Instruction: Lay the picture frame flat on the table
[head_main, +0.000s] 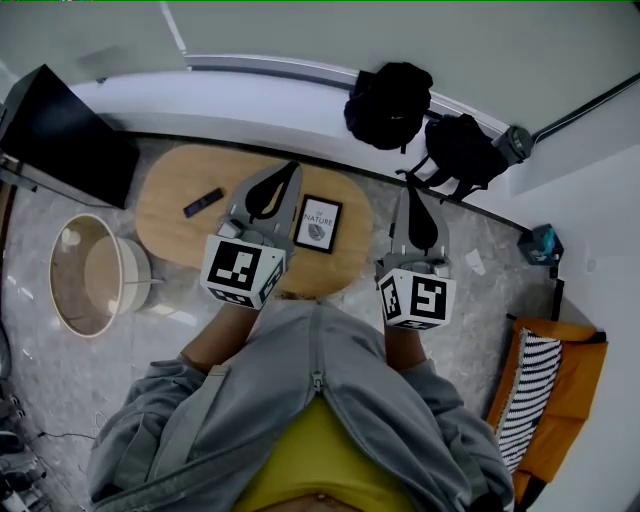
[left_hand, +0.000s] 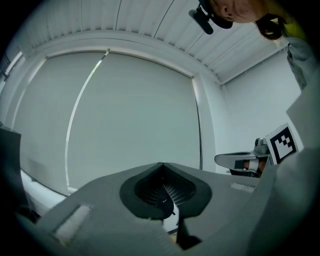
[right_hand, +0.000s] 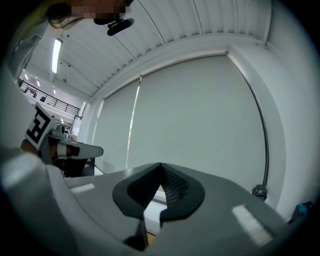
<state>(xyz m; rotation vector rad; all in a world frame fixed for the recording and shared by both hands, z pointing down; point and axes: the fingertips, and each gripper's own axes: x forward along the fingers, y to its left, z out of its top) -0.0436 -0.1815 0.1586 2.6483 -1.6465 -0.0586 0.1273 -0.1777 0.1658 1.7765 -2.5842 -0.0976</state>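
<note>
Left hand-held gripper (head_main: 290, 172) and right hand-held gripper (head_main: 411, 192) were both closed and empty. Picture frame (head_main: 320, 224) lay face-up on desk (head_main: 175, 190) between them, nearer left.

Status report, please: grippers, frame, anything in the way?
Left gripper and right gripper shut, empty. Frame on table, untouched, flat or propped unclear. Remote lies apart, left of it.

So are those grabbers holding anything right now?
Nothing. The left gripper and right gripper are both shut and empty; the picture frame sits on the table, untouched.
</note>
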